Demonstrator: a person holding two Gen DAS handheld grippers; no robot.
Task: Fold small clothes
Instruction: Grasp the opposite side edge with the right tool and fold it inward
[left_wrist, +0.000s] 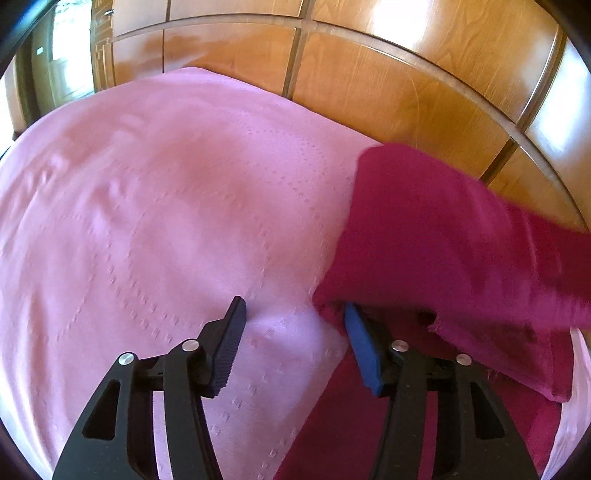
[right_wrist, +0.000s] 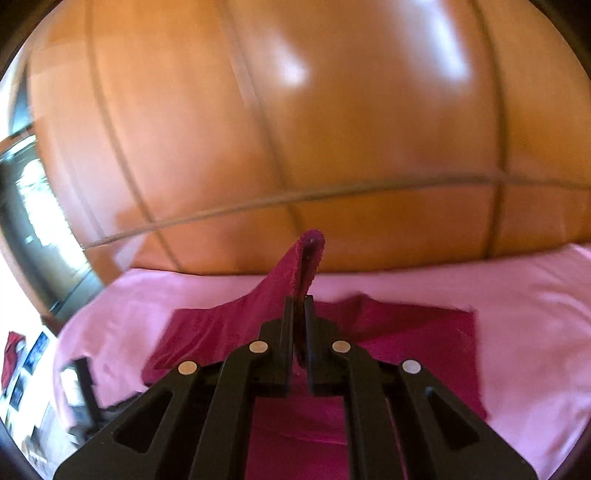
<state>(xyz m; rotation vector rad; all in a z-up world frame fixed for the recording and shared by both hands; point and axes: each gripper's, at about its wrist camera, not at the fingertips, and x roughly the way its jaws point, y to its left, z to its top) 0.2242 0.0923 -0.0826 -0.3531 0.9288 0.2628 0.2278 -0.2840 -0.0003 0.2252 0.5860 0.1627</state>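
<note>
Right wrist view: right gripper (right_wrist: 299, 306) clamped on magenta cloth (right_wrist: 406, 332); left gripper (left_wrist: 295, 317) agape; no legible writing.

Bedspread (left_wrist: 147, 221) open leftward; wardrobe (left_wrist: 406, 92) blocks beyond.

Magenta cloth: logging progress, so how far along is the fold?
Done: nothing visibly finished. In hand: right gripper pinches an edge of the magenta cloth, lifting it above the pink bedspread; left gripper is open beside it. Left: laying the lifted part over, flattening.
</note>
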